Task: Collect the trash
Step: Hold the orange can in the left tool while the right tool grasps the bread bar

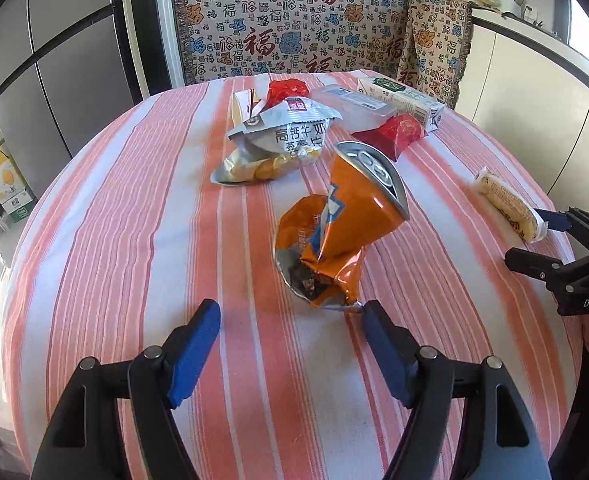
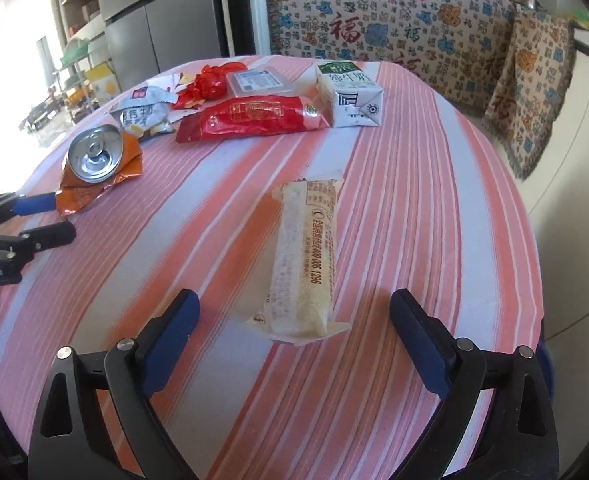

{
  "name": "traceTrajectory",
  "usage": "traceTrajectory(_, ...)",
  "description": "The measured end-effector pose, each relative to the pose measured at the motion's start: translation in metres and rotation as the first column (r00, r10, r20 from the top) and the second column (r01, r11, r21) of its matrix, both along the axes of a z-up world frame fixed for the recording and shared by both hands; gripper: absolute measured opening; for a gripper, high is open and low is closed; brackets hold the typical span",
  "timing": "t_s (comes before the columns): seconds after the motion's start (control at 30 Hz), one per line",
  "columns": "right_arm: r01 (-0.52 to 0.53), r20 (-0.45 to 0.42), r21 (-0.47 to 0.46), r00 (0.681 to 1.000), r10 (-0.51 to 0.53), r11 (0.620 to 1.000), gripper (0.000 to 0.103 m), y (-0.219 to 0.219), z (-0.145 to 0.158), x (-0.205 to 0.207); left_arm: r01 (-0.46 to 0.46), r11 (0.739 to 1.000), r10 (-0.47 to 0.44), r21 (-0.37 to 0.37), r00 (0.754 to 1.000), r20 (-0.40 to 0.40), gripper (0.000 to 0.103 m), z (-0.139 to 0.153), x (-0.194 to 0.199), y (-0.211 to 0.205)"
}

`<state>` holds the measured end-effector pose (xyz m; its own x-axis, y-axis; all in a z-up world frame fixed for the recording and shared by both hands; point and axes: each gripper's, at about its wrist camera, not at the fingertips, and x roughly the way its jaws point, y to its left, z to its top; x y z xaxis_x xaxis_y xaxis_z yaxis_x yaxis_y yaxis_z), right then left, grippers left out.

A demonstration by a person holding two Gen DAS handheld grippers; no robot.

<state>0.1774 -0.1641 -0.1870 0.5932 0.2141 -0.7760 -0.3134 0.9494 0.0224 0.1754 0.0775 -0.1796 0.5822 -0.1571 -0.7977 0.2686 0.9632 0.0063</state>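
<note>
Two camera views show litter spread over a table draped in a pink-and-white striped cloth [image 1: 106, 216].

From the left wrist, the left gripper [image 1: 290, 312] stands with its blue pads apart and nothing between them, just short of a crushed orange can [image 1: 342, 224] lying bent with its silver top tilted upward; the can's torn lower edge sits beside the right-hand pad. Beyond it lie a crumpled silver snack bag [image 1: 278, 140], a red wrapper [image 1: 394, 132], a clear plastic box [image 1: 350, 104] and a milk carton [image 1: 406, 100] on its side. At the right edge the right gripper [image 1: 534, 236] reaches toward a pale wrapped snack bar [image 1: 506, 204].

From the right wrist, the right gripper [image 2: 294, 312] is spread wide, its pads on either side of the near end of the snack bar [image 2: 306, 260] without touching it. The bar lies lengthwise on the cloth, sealed in cream printed film. Farther back sit the milk carton [image 2: 350, 96], red wrapper [image 2: 250, 116] and can [image 2: 98, 160]; the left gripper [image 2: 50, 216] enters at left, near the can.
</note>
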Motion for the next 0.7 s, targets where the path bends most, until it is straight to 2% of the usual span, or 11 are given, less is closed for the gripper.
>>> traceTrajectory(0.2,-0.021,-0.024,0.01,0.999,0.021,1.0,0.098,-0.006,0.002,0.0,0.01,1.0,-0.01,-0.023,1.0,-0.006,0.08,0.001,0.003,0.002)
traceTrajectory(0.3,-0.022,-0.072,0.037,0.997,0.025,0.999,0.087,-0.016,0.012,0.003,0.022,1.0,-0.022,-0.019,1.0,0.016,0.08,0.009,0.002,0.002)
traceTrajectory(0.37,-0.017,-0.1,0.05,0.995,0.022,0.999,0.084,-0.022,0.021,0.008,0.052,0.998,-0.051,-0.028,0.998,0.04,0.08,0.019,0.004,-0.002)
traceTrajectory(0.6,-0.054,-0.184,0.004,0.981,0.054,0.999,0.071,-0.004,0.035,0.033,0.13,0.991,-0.131,0.023,0.99,0.042,0.079,0.031,0.031,-0.028)
traceTrajectory(0.67,-0.049,-0.208,-0.015,0.977,0.045,0.999,0.064,-0.001,0.032,0.042,0.15,0.988,-0.151,0.032,0.988,0.041,0.079,0.033,0.036,-0.034)
traceTrajectory(0.7,-0.051,-0.218,-0.021,0.975,0.046,0.998,0.055,-0.001,0.029,0.045,0.157,0.987,-0.158,0.038,0.987,0.039,0.078,0.033,0.037,-0.036)
